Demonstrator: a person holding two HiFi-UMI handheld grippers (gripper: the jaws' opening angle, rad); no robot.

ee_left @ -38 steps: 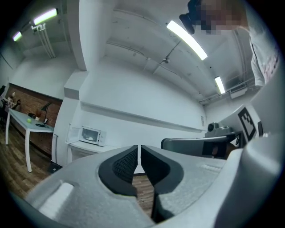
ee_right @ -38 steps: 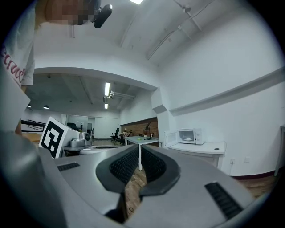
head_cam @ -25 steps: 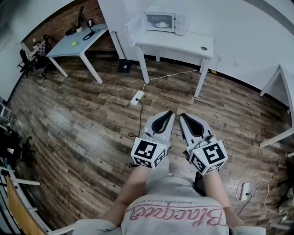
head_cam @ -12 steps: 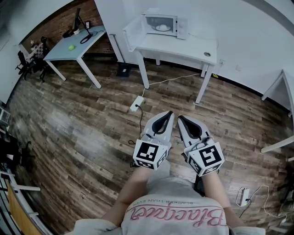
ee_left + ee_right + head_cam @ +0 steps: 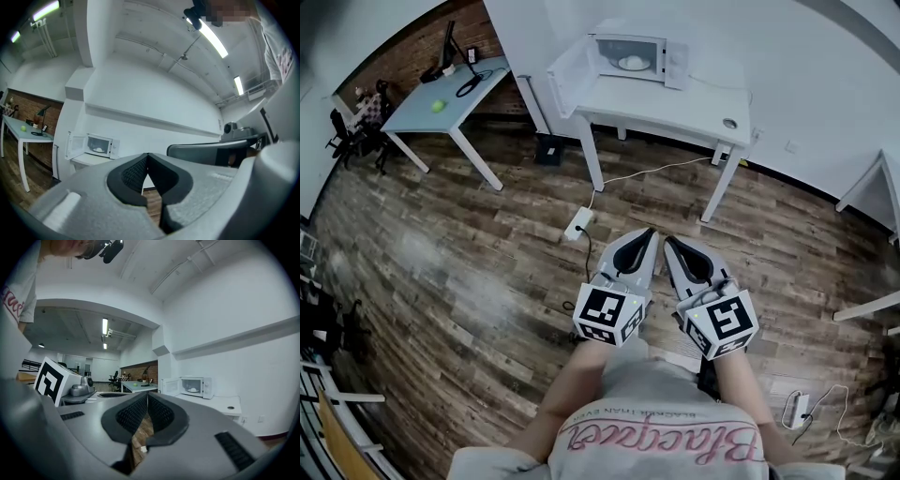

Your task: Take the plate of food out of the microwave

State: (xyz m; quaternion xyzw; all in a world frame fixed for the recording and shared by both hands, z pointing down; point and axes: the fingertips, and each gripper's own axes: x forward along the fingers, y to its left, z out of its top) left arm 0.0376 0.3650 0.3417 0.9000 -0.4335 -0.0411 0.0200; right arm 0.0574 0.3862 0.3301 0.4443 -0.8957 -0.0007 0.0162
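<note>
A white microwave (image 5: 639,56) stands on a white table (image 5: 675,105) at the far wall, its door (image 5: 569,66) swung open to the left. Inside sits a plate of pale food (image 5: 632,63). It also shows as a small plate (image 5: 98,150) in the left gripper view and a plate (image 5: 192,390) in the right gripper view. My left gripper (image 5: 648,232) and right gripper (image 5: 667,239) are held side by side in front of the person's body, well short of the table. Both are shut with nothing in them.
A pale blue desk (image 5: 473,82) with a green ball (image 5: 438,106) and a lamp stands at the back left. A power strip (image 5: 579,223) and its cable lie on the wood floor between me and the table. Another white table (image 5: 886,178) is at the right.
The microwave table has come slightly nearer and larger in the head view. Both grippers keep their place side by side and stay shut.
</note>
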